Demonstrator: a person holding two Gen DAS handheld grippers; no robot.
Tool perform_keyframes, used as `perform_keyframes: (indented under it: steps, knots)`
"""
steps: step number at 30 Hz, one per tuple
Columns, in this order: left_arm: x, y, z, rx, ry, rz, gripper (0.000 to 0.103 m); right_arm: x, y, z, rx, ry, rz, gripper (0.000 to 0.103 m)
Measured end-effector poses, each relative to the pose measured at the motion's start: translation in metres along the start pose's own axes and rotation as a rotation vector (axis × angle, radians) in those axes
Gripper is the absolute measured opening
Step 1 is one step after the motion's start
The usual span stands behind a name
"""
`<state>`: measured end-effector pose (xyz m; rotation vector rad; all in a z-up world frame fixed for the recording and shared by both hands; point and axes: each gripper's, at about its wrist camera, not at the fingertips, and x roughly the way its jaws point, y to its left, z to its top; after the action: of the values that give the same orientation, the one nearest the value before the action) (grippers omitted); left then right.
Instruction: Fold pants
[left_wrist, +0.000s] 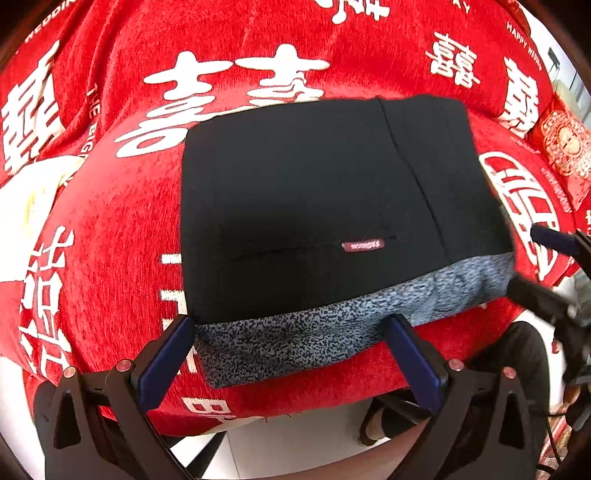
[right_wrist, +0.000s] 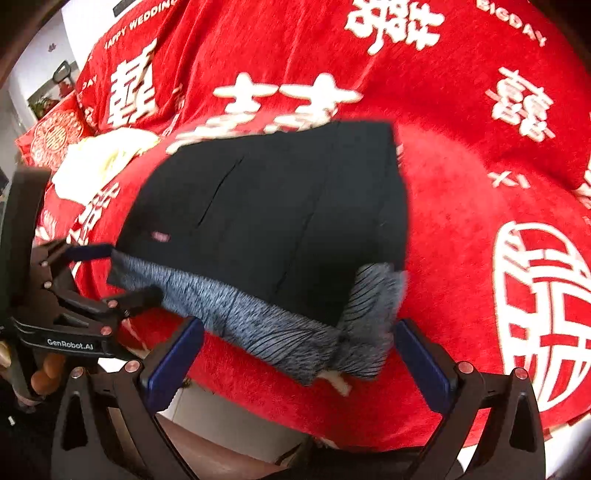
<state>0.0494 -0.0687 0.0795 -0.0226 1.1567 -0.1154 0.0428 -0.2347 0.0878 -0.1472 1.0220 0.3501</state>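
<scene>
While the red blanket (left_wrist: 122, 229) covers everything beneath, I see the folded black pants (left_wrist: 314, 206) lying flat on it, grey waistband (left_wrist: 332, 332) toward me, long axis running side to side. Left tool (left_wrist: 291, 358) and right tool (right_wrist: 299, 362) both gape wide, holding nothing. The right view is blurred.

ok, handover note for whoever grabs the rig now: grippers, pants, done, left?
Left gripper: open, empty, at the grey waistband on the near edge.
Right gripper: open, empty, at the waistband's right corner.
Pants: folded into a compact black rectangle on the red blanket, waistband toward the person.
Done: folding looks complete.
Left: probably only a tidy of the bunched right waistband corner, if wanted.
</scene>
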Motion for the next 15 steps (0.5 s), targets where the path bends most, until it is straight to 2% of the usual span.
perform_keyframes:
  steps: [3,6,8,9,10,12,15]
  knots:
    - [-0.015,0.005,0.004,-0.022,-0.038,-0.055,0.102,-0.018,-0.002,0.004,-0.002,-0.068,-0.047,0.103]
    - [-0.016,0.018,0.011,-0.105,-0.038,-0.082,0.102,-0.022,0.001,0.007,-0.008,-0.093,-0.081,0.103]
    - [0.001,0.025,0.013,-0.148,0.034,-0.042,0.102,-0.001,0.004,0.004,-0.031,-0.033,-0.131,0.103]
    - [0.016,0.026,0.011,-0.144,0.098,-0.039,0.102,0.006,0.002,0.003,-0.039,0.002,-0.143,0.103]
    - [0.023,0.026,0.009,-0.132,0.13,-0.052,0.102,0.023,0.003,-0.002,-0.053,0.08,-0.152,0.103]
    - [0.021,0.027,0.005,-0.131,0.121,-0.063,0.102,0.032,0.0,-0.008,-0.054,0.134,-0.129,0.103]
    - [0.0,0.029,0.01,-0.119,0.044,-0.093,0.102,0.014,-0.006,-0.006,-0.03,0.08,-0.066,0.103]
